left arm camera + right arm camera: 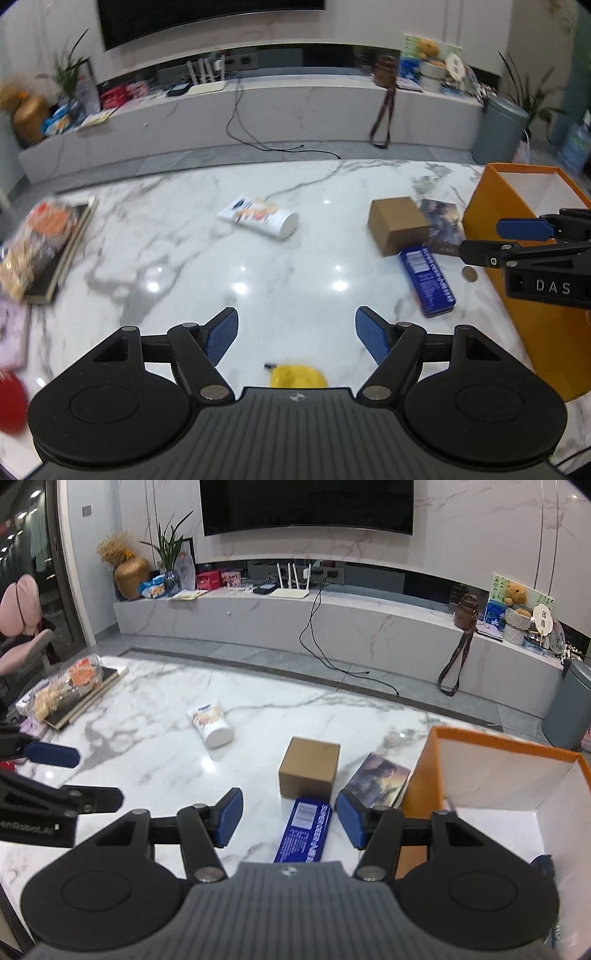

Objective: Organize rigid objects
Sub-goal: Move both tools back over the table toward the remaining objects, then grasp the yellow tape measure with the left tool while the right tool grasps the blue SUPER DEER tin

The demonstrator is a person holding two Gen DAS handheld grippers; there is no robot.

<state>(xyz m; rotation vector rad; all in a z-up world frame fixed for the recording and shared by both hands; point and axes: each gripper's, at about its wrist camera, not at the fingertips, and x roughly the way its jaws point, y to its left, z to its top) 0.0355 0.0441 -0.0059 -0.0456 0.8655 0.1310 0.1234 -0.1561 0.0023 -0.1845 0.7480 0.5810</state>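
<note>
From the left wrist camera, a white marble table (184,258) with grey veins fills the foreground, ceiling lights glinting on it; beyond it a long marble TV bench (258,110) runs under a dark screen. The left gripper (295,338) hangs over bare marble with its blue pads spread wide and nothing between them. A yellow item (298,376) shows just under its body. A white tube (260,218) lies on its side well ahead. To the right sit a brown cardboard box (397,225), a picture card (441,225) and a blue flat box (428,282), all near the orange bin (517,295) at the table's right edge. A coin (470,274) lies just beside the bin.

From the right wrist camera, the right gripper (290,819) is also wide open and empty, and the blue flat box (304,834) lies between its pads below them. The cardboard box (309,771) stands just ahead, the card (378,779) beside the orange bin (424,775), whose white inside is open to view
</note>
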